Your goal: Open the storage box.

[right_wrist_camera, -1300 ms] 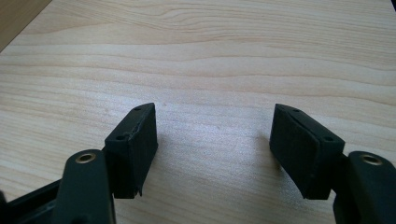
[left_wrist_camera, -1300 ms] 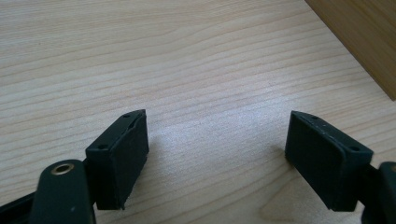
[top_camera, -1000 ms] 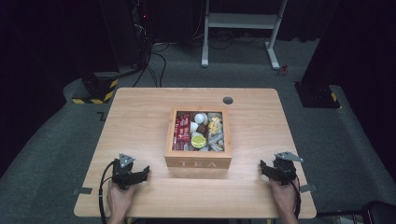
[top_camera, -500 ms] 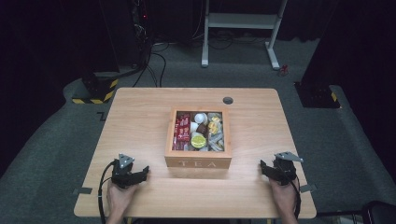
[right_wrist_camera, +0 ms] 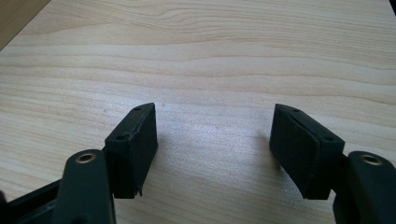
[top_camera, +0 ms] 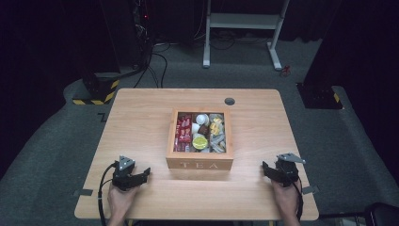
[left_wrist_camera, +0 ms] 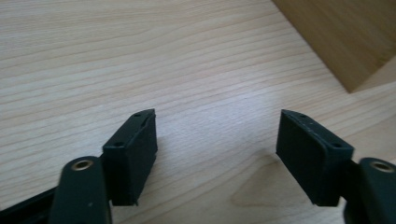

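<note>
High view first: we see our left gripper [top_camera: 141, 173] and right gripper [top_camera: 268, 169] resting low on the wooden table [top_camera: 141, 117], one at each near corner. The tea box [top_camera: 200, 164], open and packed with sachets and small pods, sits between the two pairs of fingers and a little ahead of them, well apart from both. In the left gripper view our fingers [left_wrist_camera: 133, 154] stand wide apart with bare wood between them, the box corner ahead to their right. In the right gripper view the fingers [right_wrist_camera: 135, 147] are likewise spread, holding nothing.
</note>
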### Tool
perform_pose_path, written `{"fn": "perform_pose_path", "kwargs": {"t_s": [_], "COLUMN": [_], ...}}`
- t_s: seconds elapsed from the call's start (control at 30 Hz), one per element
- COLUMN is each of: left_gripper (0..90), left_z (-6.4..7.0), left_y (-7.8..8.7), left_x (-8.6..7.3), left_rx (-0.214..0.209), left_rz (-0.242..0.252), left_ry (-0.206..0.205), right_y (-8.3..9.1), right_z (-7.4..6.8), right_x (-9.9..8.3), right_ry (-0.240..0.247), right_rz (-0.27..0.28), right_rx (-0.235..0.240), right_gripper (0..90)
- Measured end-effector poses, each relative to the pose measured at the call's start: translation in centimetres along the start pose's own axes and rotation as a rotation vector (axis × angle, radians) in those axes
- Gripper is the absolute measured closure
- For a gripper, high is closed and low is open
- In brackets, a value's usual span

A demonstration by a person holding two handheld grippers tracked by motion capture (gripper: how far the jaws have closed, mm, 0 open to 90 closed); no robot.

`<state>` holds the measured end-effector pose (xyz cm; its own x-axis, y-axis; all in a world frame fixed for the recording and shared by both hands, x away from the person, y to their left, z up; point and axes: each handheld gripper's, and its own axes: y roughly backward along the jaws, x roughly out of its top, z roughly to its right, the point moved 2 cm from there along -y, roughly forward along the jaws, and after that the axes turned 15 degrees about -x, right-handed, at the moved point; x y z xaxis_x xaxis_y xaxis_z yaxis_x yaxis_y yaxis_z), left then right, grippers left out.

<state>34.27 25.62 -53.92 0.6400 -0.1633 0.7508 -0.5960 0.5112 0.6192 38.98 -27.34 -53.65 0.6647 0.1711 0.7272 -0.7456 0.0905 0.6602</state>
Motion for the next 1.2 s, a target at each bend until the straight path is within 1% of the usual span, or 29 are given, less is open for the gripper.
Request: {"fn": "perform_pose_path", "kwargs": {"t_s": [0.03, 0.07, 0.1, 0.13, 0.27, 0.37, 0.5, 0.53, 0.6, 0.63, 0.67, 0.7, 0.73, 0.77, 0.87, 0.97, 1.0, 1.03, 1.07, 1.1, 1.17, 1.2], "left_gripper": [31.6, 32.8, 33.6, 34.5, 37.1, 38.3, 40.5, 41.5, 42.1, 43.8, 44.5, 44.6, 45.0, 45.1, 45.8, 45.4, 45.4, 45.4, 45.8, 45.8, 49.3, 50.2], "left_z": [0.0, 0.2, 0.2, 0.4, 0.6, 0.6, 1.1, 1.4, 1.7, 1.7, 1.9, 1.9, 2.2, 2.4, 2.8, 3.4, 3.6, 3.7, 3.7, 3.8, 4.2, 4.3], "left_y": [0.0, 0.0, 0.0, 0.1, 0.1, 0.2, 0.1, 0.1, 0.2, 0.2, 0.2, 0.2, 0.2, 0.2, 0.2, 0.1, 0.0, -0.1, -0.1, -0.1, -0.2, -0.2], "left_x": [0.0, 0.0, 0.0, 0.0, 0.0, 0.1, 0.2, 0.2, 0.3, 0.3, 0.5, 0.5, 0.5, 0.7, 0.7, 0.8, 0.9, 1.0, 1.0, 1.1, 1.2, 1.3], "left_rx": [0.0, -0.012, -0.012, -0.023, -0.039, -0.057, -0.062, -0.064, -0.07, -0.07, -0.084, -0.084, -0.098, -0.113, -0.124, -0.131, -0.136, -0.147, -0.147, -0.163, -0.193, -0.198], "left_rz": [0.0, 0.003, 0.003, 0.0, 0.004, 0.017, 0.015, 0.016, 0.022, 0.022, 0.036, 0.036, 0.048, 0.052, 0.054, 0.04, 0.032, 0.012, 0.012, 0.011, 0.009, 0.006], "left_ry": [0.0, -0.009, -0.009, -0.017, -0.018, -0.006, -0.029, -0.047, -0.066, -0.066, -0.081, -0.081, -0.079, -0.089, -0.095, -0.118, -0.117, -0.109, -0.109, -0.099, -0.097, -0.108], "right_y": [0.0, 0.0, 0.0, 0.0, 0.0, 0.0, 0.0, 0.0, 0.0, 0.0, 0.0, 0.0, 0.0, 0.0, 0.0, 0.0, 0.0, 0.0, 0.0, 0.0, 0.0, 0.0], "right_z": [0.0, 0.0, 0.0, 0.0, 0.0, 0.0, 0.0, 0.0, 0.0, 0.0, 0.0, 0.0, 0.0, 0.0, 0.0, 0.0, 0.0, 0.0, 0.0, 0.0, 0.0, 0.0], "right_x": [0.0, 0.0, 0.0, 0.0, 0.0, 0.0, 0.0, 0.0, 0.0, 0.0, 0.0, 0.0, 0.0, 0.0, 0.0, 0.0, 0.0, 0.0, 0.0, 0.0, 0.0, 0.0], "right_ry": [0.0, 0.002, 0.002, -0.001, -0.001, -0.002, -0.002, -0.002, -0.001, -0.001, -0.001, -0.001, -0.001, -0.001, -0.002, -0.001, -0.001, -0.002, -0.002, -0.002, -0.002, -0.002], "right_rz": [0.0, 0.002, 0.002, 0.001, 0.0, 0.001, 0.001, 0.001, 0.001, 0.001, 0.001, 0.001, 0.001, 0.0, 0.001, 0.001, 0.001, 0.001, 0.001, 0.0, 0.0, 0.001], "right_rx": [0.0, -0.001, -0.001, -0.003, -0.004, -0.004, -0.004, -0.004, -0.004, -0.004, -0.004, -0.004, -0.004, -0.004, -0.004, -0.004, -0.004, -0.004, -0.004, -0.004, -0.004, -0.004], "right_gripper": [32.1, 32.1, 32.1, 32.2, 32.2, 32.2, 32.2, 32.1, 32.2, 32.2, 32.2, 32.2, 32.1, 32.2, 32.2, 32.2, 32.2, 32.2, 32.2, 32.2, 32.2, 32.2]}}
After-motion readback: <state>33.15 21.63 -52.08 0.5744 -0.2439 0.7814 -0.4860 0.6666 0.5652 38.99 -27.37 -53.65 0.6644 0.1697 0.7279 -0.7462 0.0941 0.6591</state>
